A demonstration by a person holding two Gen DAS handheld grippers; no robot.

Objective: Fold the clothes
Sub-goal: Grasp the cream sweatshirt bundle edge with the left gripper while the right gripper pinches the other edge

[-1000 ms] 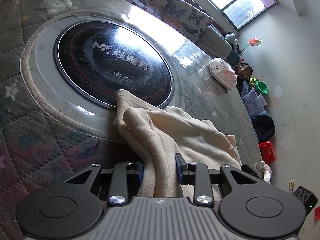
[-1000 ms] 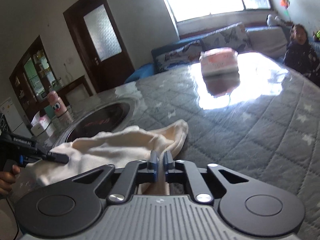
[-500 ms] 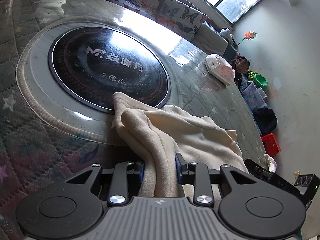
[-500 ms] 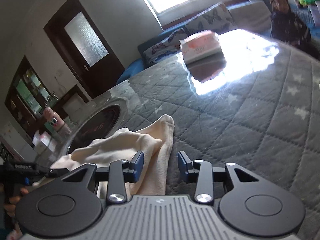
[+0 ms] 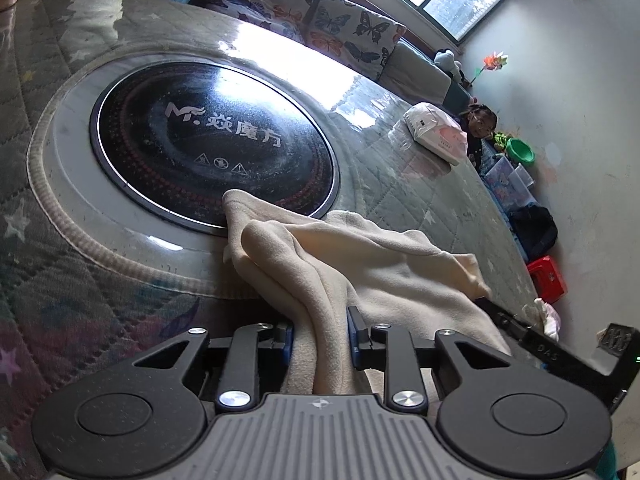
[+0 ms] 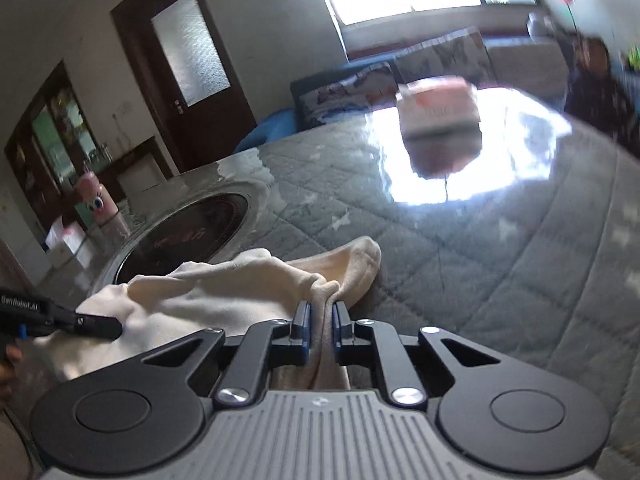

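A cream fleece garment [image 5: 360, 264] lies bunched on the quilted grey table cover, one corner lapping the black induction cooktop [image 5: 208, 148]. My left gripper [image 5: 320, 330] holds a thick fold of the garment between its pads. My right gripper [image 6: 321, 322] is shut on another edge of the same garment [image 6: 224, 292]; it shows at the right edge of the left wrist view [image 5: 560, 356]. The left gripper shows at the left of the right wrist view [image 6: 60, 318].
A white and pink tissue pack [image 5: 436, 132] lies farther along the table [image 6: 520, 260]. A child [image 5: 482, 124] stands at the table's far end. A pink bottle [image 6: 98, 204] stands beyond the cooktop. A sofa with butterfly cushions [image 5: 304, 12] runs behind.
My right gripper opened half a second ago and has now shut again on the garment's edge. The left gripper has kept its hold; its view shifted slightly.
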